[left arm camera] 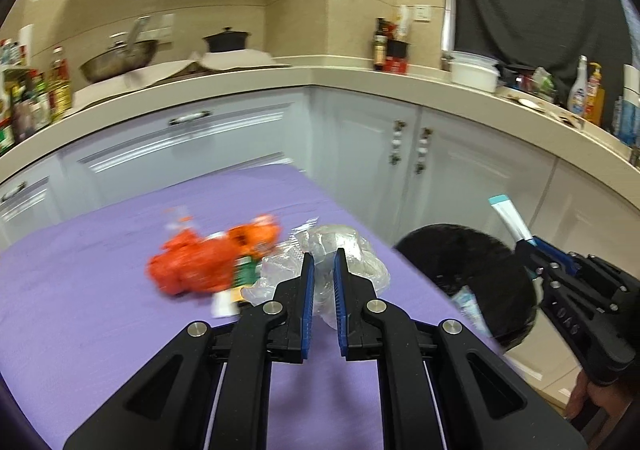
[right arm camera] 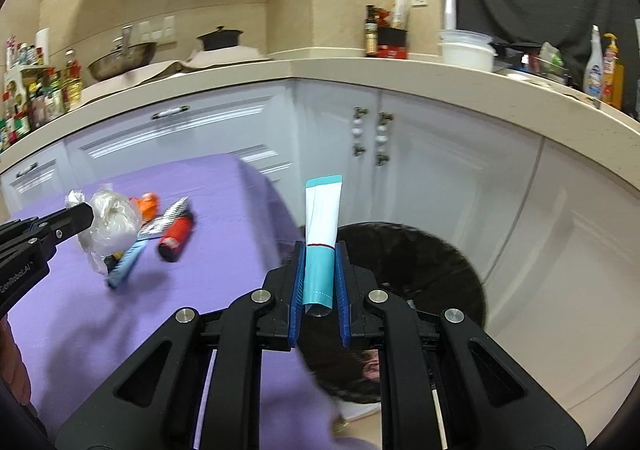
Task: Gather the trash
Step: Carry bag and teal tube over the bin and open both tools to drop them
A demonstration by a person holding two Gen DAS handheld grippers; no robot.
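My left gripper (left arm camera: 322,262) is shut on a crumpled wad of clear plastic wrap (left arm camera: 356,254) over the right part of the purple table (left arm camera: 80,290). The right wrist view shows the same wad of plastic wrap (right arm camera: 112,226) at the left gripper's tip (right arm camera: 86,214). My right gripper (right arm camera: 320,250) is shut on a white and teal tube (right arm camera: 322,218) that stands up between the pads, above a black-lined trash bin (right arm camera: 420,270). The bin (left arm camera: 464,274) stands just off the table's right edge. An orange wrapper (left arm camera: 208,262) lies on the table, blurred.
More litter lies on the table: a red cylinder (right arm camera: 176,236), a silver foil packet (right arm camera: 168,216) and a blue strip (right arm camera: 124,266). White cabinets (right arm camera: 420,170) and a beige counter (right arm camera: 400,74) with pots, bottles and bowls curve behind. A hand (left arm camera: 592,402) grips the right tool.
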